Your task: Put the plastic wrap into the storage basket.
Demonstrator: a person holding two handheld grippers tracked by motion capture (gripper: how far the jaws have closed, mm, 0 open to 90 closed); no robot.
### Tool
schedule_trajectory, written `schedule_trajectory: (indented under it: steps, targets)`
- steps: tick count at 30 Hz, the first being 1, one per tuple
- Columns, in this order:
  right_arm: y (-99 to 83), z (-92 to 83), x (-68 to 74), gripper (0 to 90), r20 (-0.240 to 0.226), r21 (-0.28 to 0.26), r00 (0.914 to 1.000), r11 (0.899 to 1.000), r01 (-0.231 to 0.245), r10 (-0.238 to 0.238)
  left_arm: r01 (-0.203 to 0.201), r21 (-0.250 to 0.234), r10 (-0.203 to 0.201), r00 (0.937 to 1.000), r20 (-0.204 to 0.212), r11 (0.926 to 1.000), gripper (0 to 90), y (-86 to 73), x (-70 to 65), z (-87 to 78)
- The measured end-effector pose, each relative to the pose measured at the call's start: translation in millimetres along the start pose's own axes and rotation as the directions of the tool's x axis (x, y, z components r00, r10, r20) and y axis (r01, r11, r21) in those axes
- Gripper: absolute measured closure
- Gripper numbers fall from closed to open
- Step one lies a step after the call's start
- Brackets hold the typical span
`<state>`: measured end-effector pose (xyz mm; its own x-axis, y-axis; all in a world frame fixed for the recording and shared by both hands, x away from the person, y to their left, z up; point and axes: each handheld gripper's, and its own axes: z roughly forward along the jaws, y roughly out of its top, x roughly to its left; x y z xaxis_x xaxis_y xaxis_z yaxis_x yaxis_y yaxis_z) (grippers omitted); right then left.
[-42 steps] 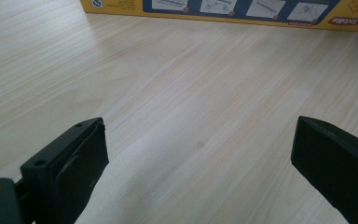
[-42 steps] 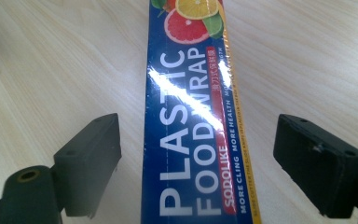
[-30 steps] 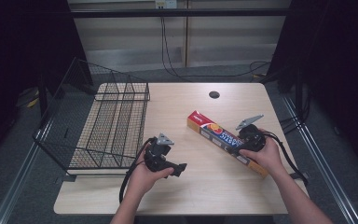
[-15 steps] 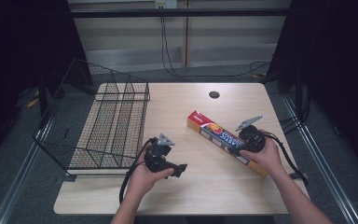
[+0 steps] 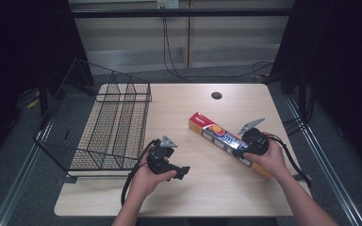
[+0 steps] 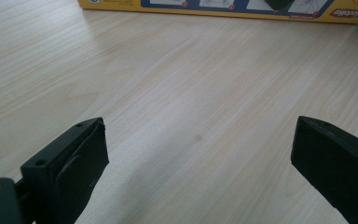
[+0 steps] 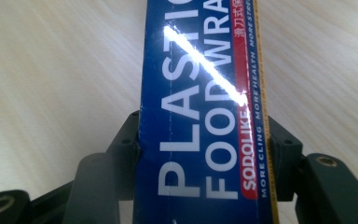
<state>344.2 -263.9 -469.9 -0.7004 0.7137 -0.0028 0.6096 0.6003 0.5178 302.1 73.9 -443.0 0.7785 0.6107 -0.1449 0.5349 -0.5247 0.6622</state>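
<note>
- The plastic wrap box (image 5: 229,143) lies flat on the right half of the desk (image 5: 207,197), running slantwise from near the middle toward the front right corner; its red end points at the far edge, its yellow end at the near right
- The right claw (image 5: 243,147) has just been closing and now sits clamped across the box's width — in the right gripper view the two black jaws press on both long edges of the box (image 7: 200,121), with the blue printed face between them
- The grip looks to sit toward the near end rather than at the balance point, so on lifting the long far end may sag, swing, or twist out of the jaws — a slow, level lift would guard against that
- The box is thin card; too hard a squeeze could crush its walls, and the glossy face could let it slip
- The left claw (image 5: 178,170) rests near the front edge left of centre, jaws wide apart with nothing but bare wood between them; the left gripper view shows the yellow side of the box (image 6: 223,8) well ahead of it
- The wire basket (image 5: 104,127) stands on the left side of the desk, overhanging the left edge; if the box is carried there, its length may catch the rim or the left hand (image 5: 147,181) in passing
</note>
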Motion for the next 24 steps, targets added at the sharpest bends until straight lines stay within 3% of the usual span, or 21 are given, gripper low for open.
schedule_trajectory:
  steps: [5,9,12,15,17,18,19,20,24]
  targets:
    - [4.0,-14.4,2.5,44.2,-0.053,-0.075,0.9986,0.997,0.005,-0.009,0.005,-0.029,-0.005,0.9999,0.016,0.9996,3.2,3.6,-1.2,-3.9]
    - [4.6,-24.1,5.4,44.1,-0.052,-0.094,0.9979,0.995,0.035,-0.040,-0.052,-0.048,0.054,0.9974,0.047,0.9975,3.1,12.5,-5.5,-10.5]
    - [4.6,-30.1,6.6,44.1,-0.081,-0.105,0.9941,0.992,0.063,-0.072,-0.098,-0.055,0.101,0.9929,0.063,0.9937,3.7,25.4,-9.0,-14.6]
    - [6.9,-35.0,10.2,44.0,-0.088,-0.104,0.9914,0.991,0.087,-0.097,-0.162,-0.014,0.163,0.9850,0.056,0.9866,4.1,43.6,-12.0,-17.9]
    - [8.3,-38.2,13.3,44.1,-0.093,-0.096,0.9890,0.990,0.107,-0.116,-0.219,0.019,0.217,0.9721,0.090,0.9755,4.8,55.7,-13.4,-20.6]
    - [8.5,-40.1,14.7,44.0,-0.090,-0.093,0.9880,0.989,0.118,-0.126,-0.261,0.037,0.256,0.9616,0.098,0.9646,6.2,61.7,-13.8,-21.5]
    - [8.9,-40.3,14.3,44.0,-0.110,-0.111,0.9832,0.985,0.133,-0.146,-0.257,0.037,0.253,0.9631,0.093,0.9657,5.7,66.2,-16.9,-20.5]
    - [8.6,-41.7,15.9,44.0,-0.120,-0.111,0.9829,0.986,0.126,-0.139,-0.279,0.049,0.274,0.9572,0.094,0.9590,5.2,71.4,-18.0,-20.1]
    - [9.4,-45.3,20.7,44.0,-0.150,-0.120,0.9733,0.980,0.157,-0.174,-0.309,0.064,0.299,0.9456,0.128,0.9489,5.0,89.1,-20.4,-13.5]
